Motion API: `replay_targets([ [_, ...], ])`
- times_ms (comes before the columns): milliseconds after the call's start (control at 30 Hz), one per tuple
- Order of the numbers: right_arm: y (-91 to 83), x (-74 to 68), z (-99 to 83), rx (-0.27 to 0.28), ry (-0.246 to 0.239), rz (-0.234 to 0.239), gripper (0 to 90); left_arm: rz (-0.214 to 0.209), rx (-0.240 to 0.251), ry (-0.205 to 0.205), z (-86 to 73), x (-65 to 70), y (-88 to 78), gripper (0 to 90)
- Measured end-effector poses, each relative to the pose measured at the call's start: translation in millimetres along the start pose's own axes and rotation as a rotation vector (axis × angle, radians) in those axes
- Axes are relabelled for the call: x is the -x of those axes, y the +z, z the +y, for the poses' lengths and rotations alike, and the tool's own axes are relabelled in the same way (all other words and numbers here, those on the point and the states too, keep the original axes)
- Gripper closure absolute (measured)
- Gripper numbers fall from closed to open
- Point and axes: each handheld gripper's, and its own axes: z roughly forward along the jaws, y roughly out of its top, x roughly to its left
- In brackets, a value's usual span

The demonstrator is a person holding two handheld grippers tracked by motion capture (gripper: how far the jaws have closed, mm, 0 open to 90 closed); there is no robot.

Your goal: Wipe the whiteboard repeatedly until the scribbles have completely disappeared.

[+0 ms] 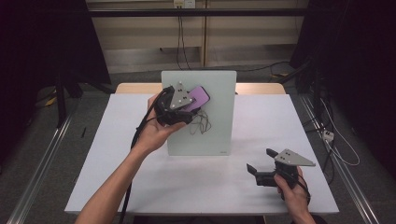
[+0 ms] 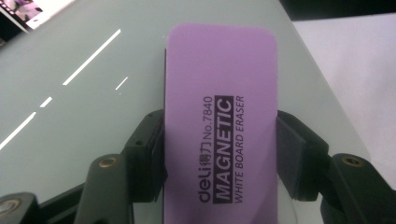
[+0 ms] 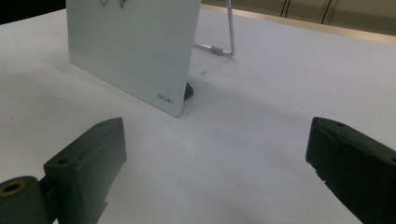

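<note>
A pale glass whiteboard (image 1: 212, 116) stands tilted on the white table, with dark scribbles (image 1: 201, 123) near its middle. My left gripper (image 1: 187, 108) is shut on a purple magnetic whiteboard eraser (image 1: 199, 96), held against the board's upper left part, just above the scribbles. In the left gripper view both jaws clamp the eraser (image 2: 223, 126) by its long sides, its label facing the camera, with the board (image 2: 84, 93) behind it. My right gripper (image 1: 261, 161) rests low at the table's front right, open and holding nothing. Its view shows the board's lower corner (image 3: 140, 56) ahead.
The board leans on a wire stand (image 3: 224, 46) with a small black foot (image 3: 188, 91). The white table (image 1: 116, 177) has a wooden strip (image 1: 135, 87) at its far edge. Dark curtains and cables surround the table.
</note>
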Motion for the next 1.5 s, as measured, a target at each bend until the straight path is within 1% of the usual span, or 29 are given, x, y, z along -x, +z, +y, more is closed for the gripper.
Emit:
replay_targets([
  [133, 0.0, 0.4, -0.1, 0.001, 0.0, -0.001, 5.1, -0.02, -0.011, 0.02, -6.7, 11.9, 6.4, 41.1],
  [267, -0.1, 0.0, -0.1, -0.001, 0.001, 0.002, 5.0, -0.041, -0.035, 0.045, -14.7, 24.3, 12.2, 41.0],
  [300, 0.1, 0.2, -0.1, 0.002, 0.0, 0.0, 5.0, -0.044, -0.036, 0.042, -16.9, 27.6, 13.6, 41.1],
  [400, 0.3, 0.0, 0.0, 0.001, 0.003, 0.0, 5.0, -0.062, -0.053, 0.062, -23.0, 37.5, 18.6, 41.0],
  [500, 0.3, -0.3, -0.1, -0.001, 0.006, 0.001, 5.0, -0.084, -0.064, 0.064, -29.1, 45.0, 22.4, 41.1],
  [533, 0.4, -0.1, -0.1, -0.001, 0.006, 0.0, 5.0, -0.091, -0.067, 0.059, -31.4, 47.5, 23.5, 41.0],
  [633, 0.4, 0.2, -0.2, 0.001, 0.006, 0.0, 5.0, -0.116, -0.092, 0.067, -38.6, 55.3, 26.9, 41.0],
  [700, 0.1, 0.5, -0.2, -0.001, 0.002, -0.001, 5.0, -0.127, -0.107, 0.069, -41.2, 58.2, 27.9, 41.0],
  [767, 0.4, 0.3, -0.2, 0.001, 0.005, 0.0, 5.0, -0.143, -0.112, 0.064, -41.0, 56.2, 27.5, 41.0],
  [833, 0.3, 0.2, -0.1, 0.002, 0.005, 0.0, 5.0, -0.167, -0.106, 0.033, -40.1, 50.7, 27.0, 41.1],
  [867, 0.2, 0.5, -0.2, 0.001, 0.0, 0.0, 5.0, -0.167, -0.104, 0.028, -39.2, 48.6, 26.2, 41.1],
  [900, 0.0, 0.5, -0.2, 0.0, 0.002, -0.001, 5.0, -0.159, -0.108, 0.031, -37.6, 46.4, 24.5, 41.1],
  [967, -0.3, 0.8, -0.1, -0.004, 0.005, 0.0, 5.0, -0.143, -0.1, 0.023, -34.0, 41.3, 21.0, 41.1],
  [1033, 0.0, 0.8, -0.1, -0.002, 0.006, -0.001, 5.0, -0.119, -0.085, 0.008, -29.7, 33.5, 16.3, 41.0],
  [1167, -0.2, 0.6, -0.3, 0.001, 0.002, 0.0, 5.0, -0.067, -0.057, -0.019, -20.8, 13.5, 3.4, 41.0],
  [1267, -0.4, 0.6, -0.2, -0.001, 0.006, 0.0, 5.0, -0.032, -0.034, -0.049, -15.8, -1.8, -6.3, 41.0],
  [1300, -0.3, 0.6, -0.2, -0.001, 0.003, -0.001, 5.0, -0.027, -0.028, -0.055, -14.6, -5.7, -8.4, 41.0],
  [1367, 0.0, 0.6, -0.2, -0.001, 0.0, -0.001, 5.0, -0.026, -0.028, -0.059, -13.3, -8.4, -9.2, 41.1],
  [1467, 0.4, 0.2, -0.1, 0.001, 0.004, 0.0, 5.0, 0.001, -0.035, -0.034, -12.8, -3.0, -7.4, 41.0],
  [1500, 0.5, 0.2, 0.0, 0.001, 0.003, 0.0, 5.0, -0.005, -0.038, -0.032, -13.1, -2.0, -6.8, 41.0],
])
